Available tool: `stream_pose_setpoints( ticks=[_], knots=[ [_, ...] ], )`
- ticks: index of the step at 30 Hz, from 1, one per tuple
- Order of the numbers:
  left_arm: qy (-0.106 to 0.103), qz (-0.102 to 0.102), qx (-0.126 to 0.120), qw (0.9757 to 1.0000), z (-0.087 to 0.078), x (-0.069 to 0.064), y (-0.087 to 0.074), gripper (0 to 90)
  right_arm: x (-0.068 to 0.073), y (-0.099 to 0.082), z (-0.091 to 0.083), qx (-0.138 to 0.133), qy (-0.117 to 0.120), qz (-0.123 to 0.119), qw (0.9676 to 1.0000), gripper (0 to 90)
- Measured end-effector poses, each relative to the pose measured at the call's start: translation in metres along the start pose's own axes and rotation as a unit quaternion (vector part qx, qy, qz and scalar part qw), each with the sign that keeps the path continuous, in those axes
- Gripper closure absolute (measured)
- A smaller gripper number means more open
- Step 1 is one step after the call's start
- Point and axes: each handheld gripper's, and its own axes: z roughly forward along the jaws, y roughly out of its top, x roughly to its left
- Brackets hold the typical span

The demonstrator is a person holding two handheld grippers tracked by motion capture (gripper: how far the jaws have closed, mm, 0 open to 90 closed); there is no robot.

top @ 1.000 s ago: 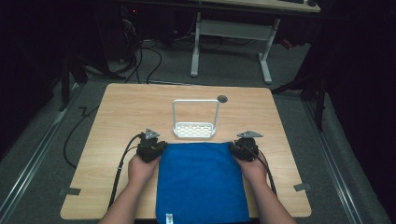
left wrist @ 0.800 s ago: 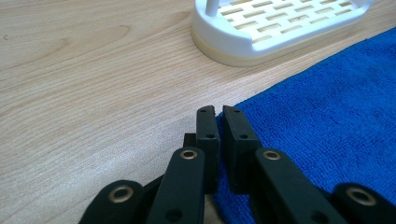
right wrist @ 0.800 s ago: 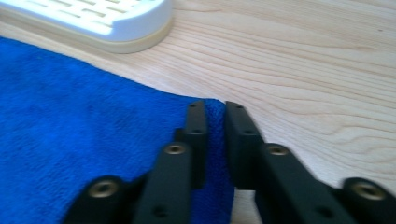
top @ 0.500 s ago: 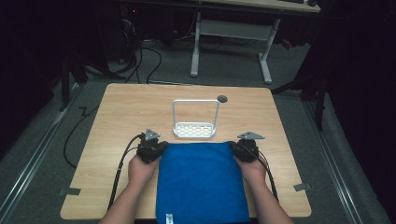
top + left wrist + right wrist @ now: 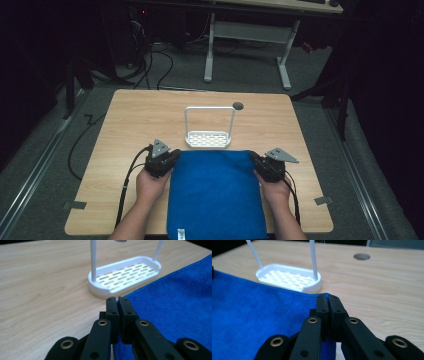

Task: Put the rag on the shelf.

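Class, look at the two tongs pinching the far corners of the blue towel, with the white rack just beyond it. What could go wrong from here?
1. Both the left tongs and right tongs grip only the very corners of the blue towel, so a corner could slip out when lifted.
2. The white rack stands right against the towel's far edge; a forward move might snag or tip it.
3. Uneven lifting could skew any fold.
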Motion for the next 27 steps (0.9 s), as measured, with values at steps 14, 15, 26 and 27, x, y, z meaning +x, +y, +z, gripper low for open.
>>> stream_pose_setpoints(
  ticks=[14, 15, 26, 27],
  knots=[
    [-0.005, 0.01, -0.075, 0.9971, -0.039, -0.012, 0.015, 87.5, 0.008, 0.022, -0.039, -0.077, 0.007, -0.011, 0.997, 88.3],
    [-0.006, 0.013, -0.079, 0.9968, -0.041, -0.014, 0.016, 87.5, 0.009, 0.024, -0.041, -0.081, 0.007, -0.012, 0.9966, 88.3],
    [-0.001, 0.03, -0.127, 0.9914, -0.064, -0.021, 0.031, 87.7, 0.022, 0.041, -0.069, -0.132, 0.011, -0.031, 0.9907, 88.4],
    [-0.001, 0.03, -0.133, 0.9906, -0.066, -0.021, 0.033, 87.7, 0.024, 0.043, -0.071, -0.137, 0.012, -0.032, 0.9899, 88.3]
  ],
)
